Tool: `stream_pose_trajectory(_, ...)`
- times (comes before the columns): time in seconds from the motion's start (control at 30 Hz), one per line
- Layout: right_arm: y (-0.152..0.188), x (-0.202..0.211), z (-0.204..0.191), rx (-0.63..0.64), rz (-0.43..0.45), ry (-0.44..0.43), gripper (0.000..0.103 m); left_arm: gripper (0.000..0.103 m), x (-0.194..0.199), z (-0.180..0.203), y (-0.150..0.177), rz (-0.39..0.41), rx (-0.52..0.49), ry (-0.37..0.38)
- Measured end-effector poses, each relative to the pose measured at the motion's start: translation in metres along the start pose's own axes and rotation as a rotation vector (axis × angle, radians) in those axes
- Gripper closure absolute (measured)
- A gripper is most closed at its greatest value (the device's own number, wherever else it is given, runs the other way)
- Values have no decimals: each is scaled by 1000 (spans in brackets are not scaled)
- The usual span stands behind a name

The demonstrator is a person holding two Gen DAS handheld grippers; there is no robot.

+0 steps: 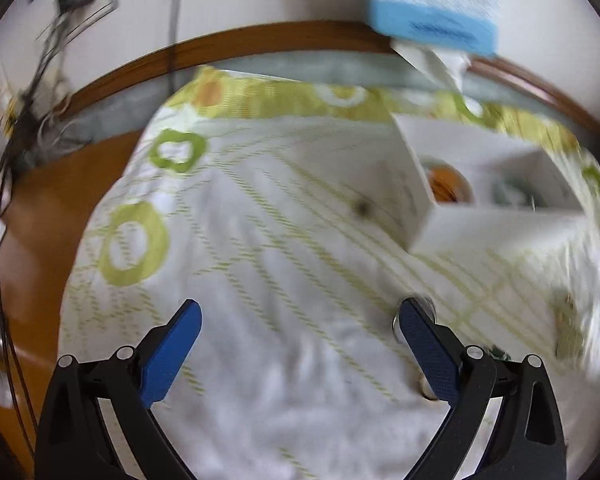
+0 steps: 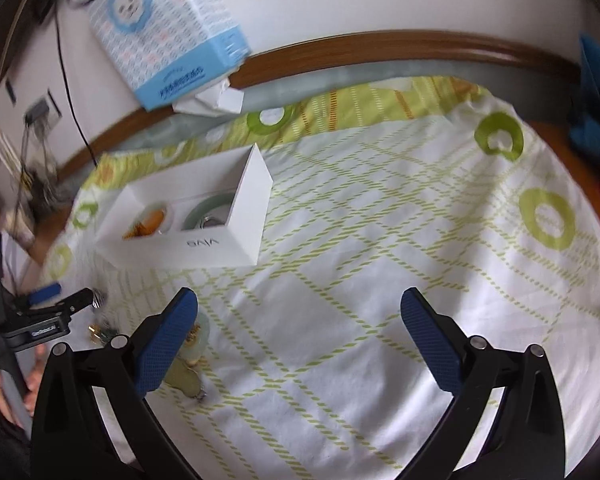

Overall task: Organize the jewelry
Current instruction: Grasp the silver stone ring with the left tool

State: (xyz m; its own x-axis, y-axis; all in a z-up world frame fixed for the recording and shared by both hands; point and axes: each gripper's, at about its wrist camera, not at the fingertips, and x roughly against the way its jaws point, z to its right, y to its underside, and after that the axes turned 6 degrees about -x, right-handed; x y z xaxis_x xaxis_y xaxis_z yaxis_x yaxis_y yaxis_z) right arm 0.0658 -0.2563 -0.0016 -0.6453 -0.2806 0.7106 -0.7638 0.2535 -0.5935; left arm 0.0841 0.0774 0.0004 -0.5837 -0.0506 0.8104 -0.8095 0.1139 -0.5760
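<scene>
A white open box (image 2: 204, 236) lies on the green-patterned cloth (image 2: 360, 240); inside it sit an orange piece (image 2: 152, 220) and a pale green bangle (image 2: 208, 212). The same box (image 1: 484, 200) shows blurred at the right of the left wrist view. My left gripper (image 1: 300, 312) is open over bare cloth, a silvery ring (image 1: 420, 312) just behind its right fingertip. My right gripper (image 2: 300, 300) is open too. Pale green jewelry (image 2: 192, 356) lies by its left finger, and small gold and green pieces (image 2: 100, 330) lie further left, near the other gripper (image 2: 66, 306).
A blue and white tissue box (image 2: 168, 28) leans against the wall behind the white box. Cables and a wall socket (image 1: 80, 0) are at the far left. A blue object (image 2: 596, 96) stands at the right edge. A dark speck (image 1: 362, 207) marks the cloth.
</scene>
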Motion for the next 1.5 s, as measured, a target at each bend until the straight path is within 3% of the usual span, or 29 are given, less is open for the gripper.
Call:
stream_pose_trajectory(0.1,-1,0,2,-26,-12,-40,6,7,6,-4,-2,26,12,34)
stream_pose_trajectory(0.2,0,-1,1,-20,-16,-34,6,20,11,3,-2,43,-14,49)
stream_pose_trajectory(0.3,0,-1,0,-20,-17,-33,6,33,9,4,-3,32,-2,124)
stream_pose_trajectory(0.43,0,-1,1,-25,-15,-37,6,35,6,5,-2,14,16,257)
stream_pose_trajectory(0.57,1,-1,-1,-13,-18,-37,6,35,7,24,0,20,-75,223)
stream_pose_trajectory(0.67,2,-1,-3,-2,-15,-37,6,55,4,33,2,12,-124,206)
stream_pose_trajectory(0.7,2,-1,-3,0,-13,-36,6,70,1,36,3,-2,-144,206)
stream_pose_trajectory(0.73,2,-1,-3,3,-10,-37,6,76,-2,41,5,-17,-165,198)
stream_pose_trajectory(0.93,2,2,-4,12,7,-37,6,77,3,59,12,18,-266,150)
stream_pose_trajectory(1.1,6,-1,-14,57,-6,-65,7,77,4,50,10,26,-227,132)
stream_pose_trajectory(1.17,10,-5,-22,93,-30,-96,14,77,5,43,7,31,-188,131)
stream_pose_trajectory(1.23,15,-11,-31,132,-64,-113,31,77,5,37,4,26,-159,125)
stream_pose_trajectory(1.33,25,-21,-44,200,-107,-107,38,77,1,31,4,6,-131,130)
stream_pose_trajectory(1.5,39,-26,-66,332,-87,-41,39,77,1,32,2,6,-135,128)
